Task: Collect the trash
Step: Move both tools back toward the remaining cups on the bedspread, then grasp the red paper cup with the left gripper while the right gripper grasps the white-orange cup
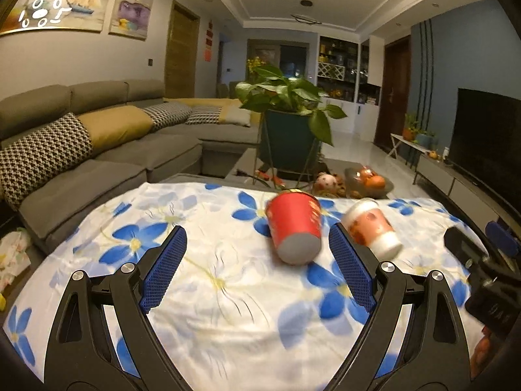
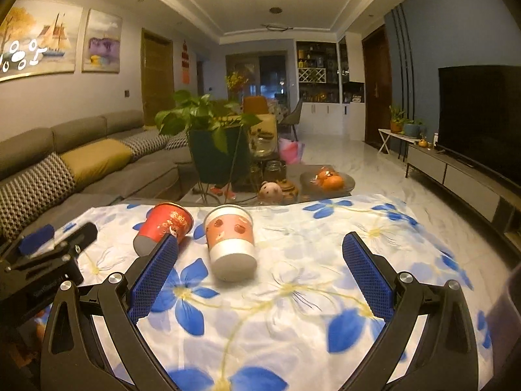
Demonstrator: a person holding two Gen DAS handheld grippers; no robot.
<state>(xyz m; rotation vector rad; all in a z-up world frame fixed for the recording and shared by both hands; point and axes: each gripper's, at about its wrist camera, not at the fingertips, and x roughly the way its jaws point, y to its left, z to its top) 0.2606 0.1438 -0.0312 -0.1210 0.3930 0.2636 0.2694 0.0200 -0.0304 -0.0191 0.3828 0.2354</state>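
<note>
Hovering low over a worktop (image 1: 228, 309) draped in a white cloth (image 2: 293, 293) printed with blue flowers: the left hand-held gripper (image 1: 257, 260), blue pads spread wide apart, gripping nothing. Lying tipped on its side just ahead at 1 o'clock in the left wrist view, between the fingertips: a red paper cup (image 1: 294, 228), grey base pointing back toward the camera, mouth facing away. Lying just beside it at 2 o'clock, beyond the right pad: a white and orange paper cup (image 1: 373, 224), also tipped over. Showing at 3 o'clock at the frame edge: the right hand-held gripper (image 1: 482, 260).

Hanging above the same cloth in the right wrist view: the right hand-held gripper (image 2: 260, 267), likewise gaping open and empty, with the white and orange cup (image 2: 231, 241) at 11 o'clock and the red cup (image 2: 162, 226) farther left at 10 o'clock.

Sitting beyond the cloth at 12 o'clock: a potted plant (image 1: 289, 120) and a bowl of oranges (image 2: 329, 181). Stretching along 9 to 11 o'clock: a grey sofa (image 1: 97, 150).
</note>
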